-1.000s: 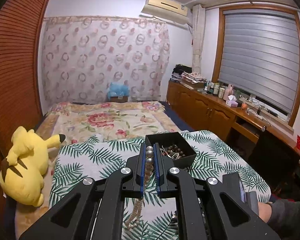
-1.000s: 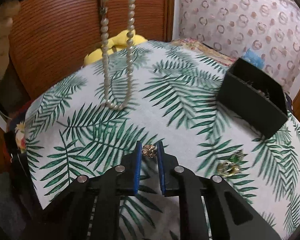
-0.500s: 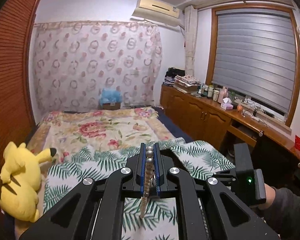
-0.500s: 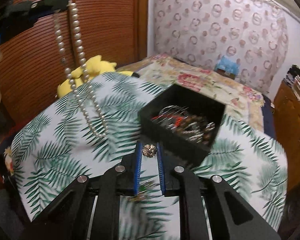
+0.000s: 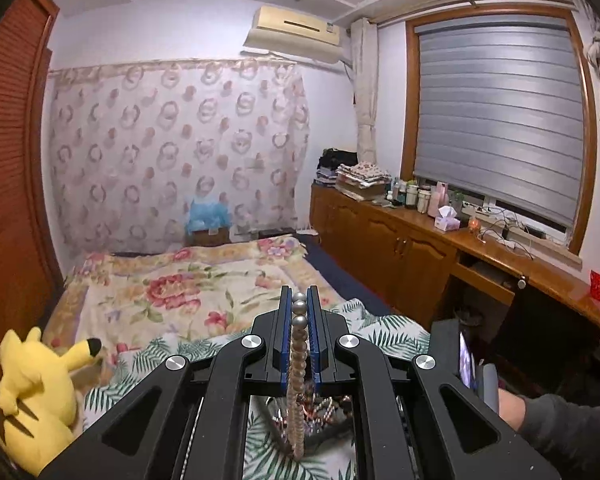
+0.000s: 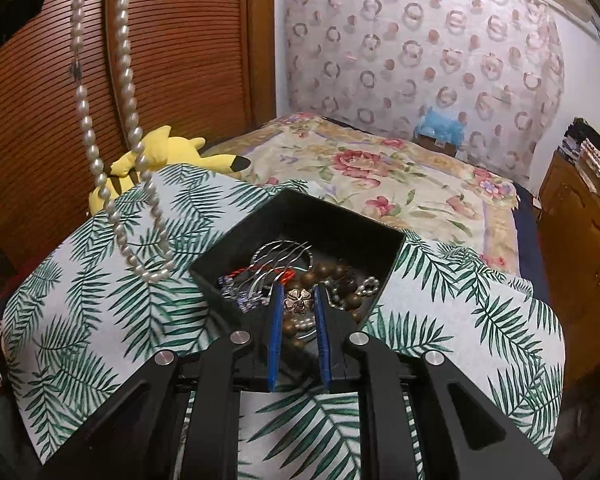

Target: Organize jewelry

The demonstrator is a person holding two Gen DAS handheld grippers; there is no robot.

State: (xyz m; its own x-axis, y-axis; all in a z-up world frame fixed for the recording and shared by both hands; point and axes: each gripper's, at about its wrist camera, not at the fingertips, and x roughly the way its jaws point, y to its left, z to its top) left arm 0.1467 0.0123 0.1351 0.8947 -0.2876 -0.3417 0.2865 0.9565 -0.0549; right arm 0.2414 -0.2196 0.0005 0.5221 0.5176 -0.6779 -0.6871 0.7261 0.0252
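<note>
My left gripper (image 5: 299, 300) is shut on a pearl necklace (image 5: 298, 360), whose strand hangs down between the fingers over the black jewelry box (image 5: 320, 412) glimpsed below. From the right wrist, the same pearl necklace (image 6: 132, 152) dangles as a long loop left of the black box (image 6: 300, 216), its lowest beads just above the leaf-print cloth (image 6: 100, 320). My right gripper (image 6: 298, 300) is shut on a small bronze flower brooch (image 6: 297, 300), held over the near part of the box, which holds several beads, chains and bangles.
The leaf-print cloth covers a small table in front of a floral bed (image 6: 380, 168). A yellow plush toy (image 5: 36, 392) lies at the left by the wooden slatted door (image 6: 160, 60). A person's sleeve (image 5: 560, 432) and the other gripper's body show at the right.
Both grippers have risen and moved toward the box. The right one now holds the brooch over the box instead of over bare cloth. The necklace hangs closer to the box.
</note>
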